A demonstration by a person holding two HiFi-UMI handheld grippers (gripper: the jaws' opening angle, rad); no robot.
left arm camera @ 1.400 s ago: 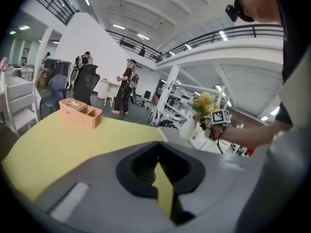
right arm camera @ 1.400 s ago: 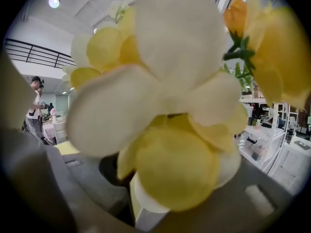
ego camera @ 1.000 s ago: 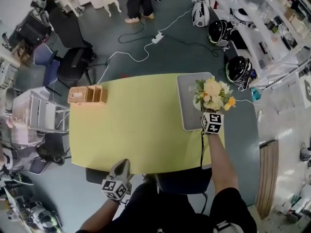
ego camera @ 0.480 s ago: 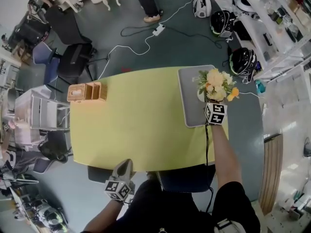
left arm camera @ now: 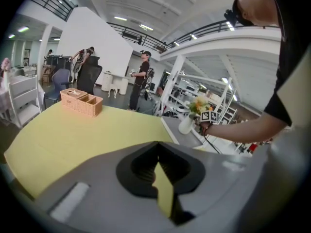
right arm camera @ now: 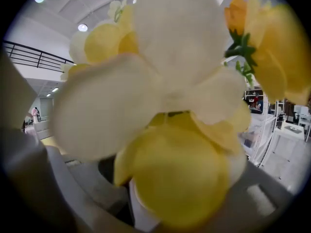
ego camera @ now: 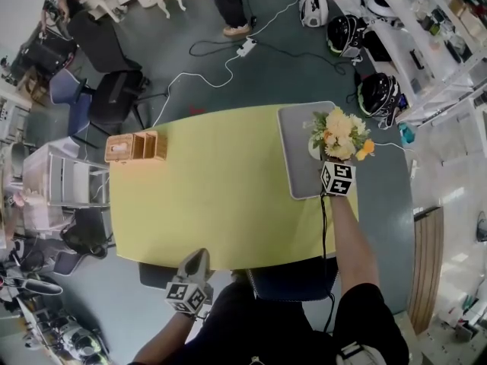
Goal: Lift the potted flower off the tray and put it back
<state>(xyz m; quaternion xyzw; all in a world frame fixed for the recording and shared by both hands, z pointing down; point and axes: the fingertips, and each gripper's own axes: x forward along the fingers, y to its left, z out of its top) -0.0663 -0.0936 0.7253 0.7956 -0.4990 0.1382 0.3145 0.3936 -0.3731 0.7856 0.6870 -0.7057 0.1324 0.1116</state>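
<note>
Potted flower (ego camera: 338,134): upright on the grey tray (ego camera: 295,166), toward its right edge, with yellow and cream blooms over a white pot.
Tray: lies at the far right corner of the yellow table (ego camera: 213,192).
Right claw (ego camera: 326,158): I have it round the white pot from the near side, gripping it. The jaws have just eased a shade wider, with the pot between them.
Left claw (ego camera: 198,255): I hold it just off the table's near edge, jaws together and empty.
Wicker box (ego camera: 137,146): at the table's far left corner, well apart from the tray.
</note>
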